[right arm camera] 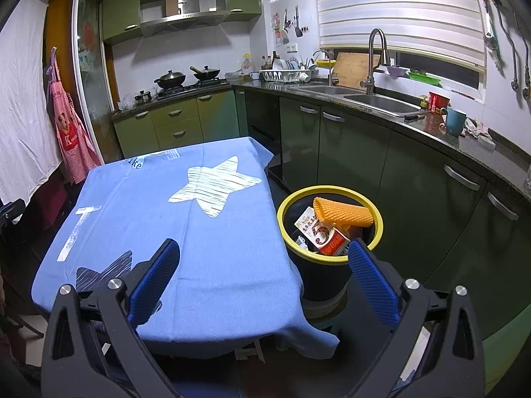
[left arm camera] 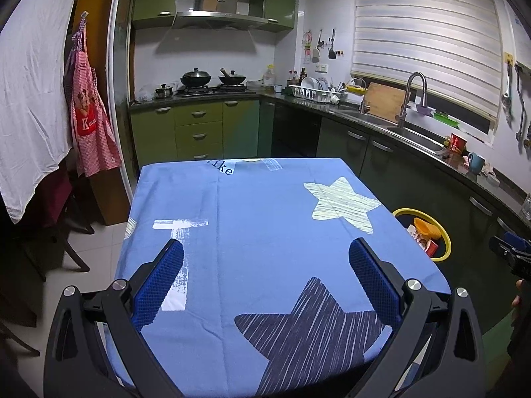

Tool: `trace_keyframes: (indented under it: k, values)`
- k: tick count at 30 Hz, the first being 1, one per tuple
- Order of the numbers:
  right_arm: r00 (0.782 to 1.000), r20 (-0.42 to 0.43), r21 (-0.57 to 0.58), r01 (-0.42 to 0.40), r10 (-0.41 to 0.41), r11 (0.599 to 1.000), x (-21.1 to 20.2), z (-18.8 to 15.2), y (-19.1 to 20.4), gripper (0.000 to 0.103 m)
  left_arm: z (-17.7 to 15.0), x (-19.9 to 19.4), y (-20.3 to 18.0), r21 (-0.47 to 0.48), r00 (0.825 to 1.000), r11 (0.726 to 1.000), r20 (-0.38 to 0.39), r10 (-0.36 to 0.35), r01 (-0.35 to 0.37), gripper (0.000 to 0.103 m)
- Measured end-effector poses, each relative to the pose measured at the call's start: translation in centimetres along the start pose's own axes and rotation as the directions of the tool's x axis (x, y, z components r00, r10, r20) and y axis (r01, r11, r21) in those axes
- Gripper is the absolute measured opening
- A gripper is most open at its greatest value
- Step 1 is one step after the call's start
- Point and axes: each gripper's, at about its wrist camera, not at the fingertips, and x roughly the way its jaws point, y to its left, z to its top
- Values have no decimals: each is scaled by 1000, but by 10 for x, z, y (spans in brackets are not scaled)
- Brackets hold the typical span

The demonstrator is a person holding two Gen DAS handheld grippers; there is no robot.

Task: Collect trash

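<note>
Both grippers spread wide and empty, left gripper [left arm camera: 265, 248] over blue tablecloth [left arm camera: 252, 205], right gripper [right arm camera: 262, 248] near yellow-rimmed bin [right arm camera: 332, 258], orange foam sleeve [right arm camera: 343, 214] lying across the bin, long axis left-right, carton [right arm camera: 320, 233] below it

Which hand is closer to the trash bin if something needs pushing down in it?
Probably the right. The right gripper hangs open beside the yellow-rimmed bin, with the orange foam net and carton just ahead. The left gripper, also open, faces the blue tablecloth.
</note>
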Motion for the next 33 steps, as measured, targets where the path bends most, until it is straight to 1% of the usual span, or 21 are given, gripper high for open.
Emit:
trace_keyframes:
  k: [33]
  values:
    - [1000, 0, 3, 2, -2, 1000, 0, -1, -1, 97, -3, 7, -5, 1, 1000, 1000, -15, -15, 15, 98]
